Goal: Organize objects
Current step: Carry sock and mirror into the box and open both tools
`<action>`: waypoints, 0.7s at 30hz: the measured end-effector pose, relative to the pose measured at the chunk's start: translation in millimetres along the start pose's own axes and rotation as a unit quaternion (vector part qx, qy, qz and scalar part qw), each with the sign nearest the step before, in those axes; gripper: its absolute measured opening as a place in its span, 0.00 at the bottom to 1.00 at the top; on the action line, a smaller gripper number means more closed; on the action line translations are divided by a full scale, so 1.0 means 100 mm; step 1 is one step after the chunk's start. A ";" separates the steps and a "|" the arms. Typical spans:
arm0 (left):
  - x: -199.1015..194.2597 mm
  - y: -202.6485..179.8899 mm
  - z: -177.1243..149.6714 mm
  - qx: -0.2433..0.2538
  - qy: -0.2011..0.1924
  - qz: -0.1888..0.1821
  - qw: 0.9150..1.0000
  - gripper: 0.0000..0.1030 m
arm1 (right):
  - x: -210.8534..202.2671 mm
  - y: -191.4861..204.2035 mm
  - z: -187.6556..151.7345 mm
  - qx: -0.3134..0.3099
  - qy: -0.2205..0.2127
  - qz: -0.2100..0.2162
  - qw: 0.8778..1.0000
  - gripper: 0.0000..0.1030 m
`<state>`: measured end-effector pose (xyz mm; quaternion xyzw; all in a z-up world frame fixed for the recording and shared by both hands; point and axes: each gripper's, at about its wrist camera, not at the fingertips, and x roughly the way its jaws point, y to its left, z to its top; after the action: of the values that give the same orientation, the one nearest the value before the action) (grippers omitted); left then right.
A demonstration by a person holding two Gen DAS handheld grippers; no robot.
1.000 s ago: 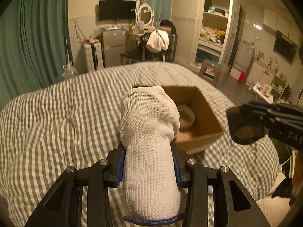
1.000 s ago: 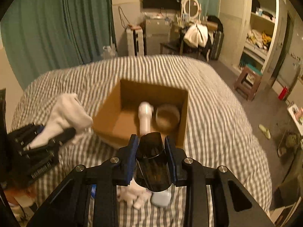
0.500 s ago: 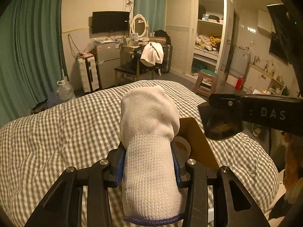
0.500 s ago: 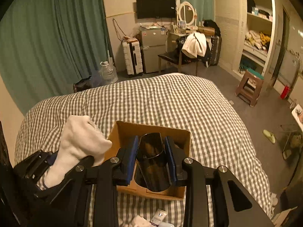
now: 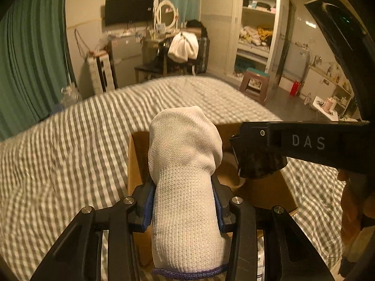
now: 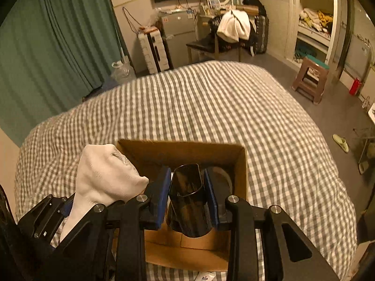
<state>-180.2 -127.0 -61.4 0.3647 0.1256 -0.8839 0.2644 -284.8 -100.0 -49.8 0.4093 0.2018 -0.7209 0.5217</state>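
Socks are soft and light, so the white sock (image 5: 185, 187) will bend and flop but will not break. My left gripper (image 5: 184, 201) has its jaws squeezed on the sock's middle, with the toe end sticking up above the cardboard box (image 5: 134, 164). That is a good place to hold it, because the thick middle gives the pads plenty to bite on.

My right gripper (image 6: 188, 194) has its jaws pressed on a dark shiny cup (image 6: 187, 201). I think the cup is stiff and a bit slippery, and it looks thin, so a hard squeeze could crack it. Holding it by its sides, as now, seems right. It hangs over the open box, just above a round tape roll (image 6: 222, 180) lying inside.

The box sits on the checked bed cover (image 6: 211, 107).

Half a second ago both grippers were higher and further back, and I saw more of the room. Now they have come down closer, and the box looks bigger under the cup. Both things have stayed held tight the whole time.
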 end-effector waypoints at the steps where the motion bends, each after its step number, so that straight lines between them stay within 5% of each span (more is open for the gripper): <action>1: 0.06 0.00 -0.03 0.000 0.006 0.004 1.000 0.40 | 0.07 -0.03 -0.03 0.002 0.007 0.000 1.000 0.28; 21: 0.33 -0.12 -0.34 0.001 0.051 0.024 0.998 0.40 | 0.48 -0.23 -0.31 0.009 0.043 0.012 0.999 0.28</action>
<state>-186.8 -115.0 -108.7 0.4121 0.1292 -0.8579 0.2783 -300.1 -97.1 -109.6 0.4472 0.2127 -0.6980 0.5173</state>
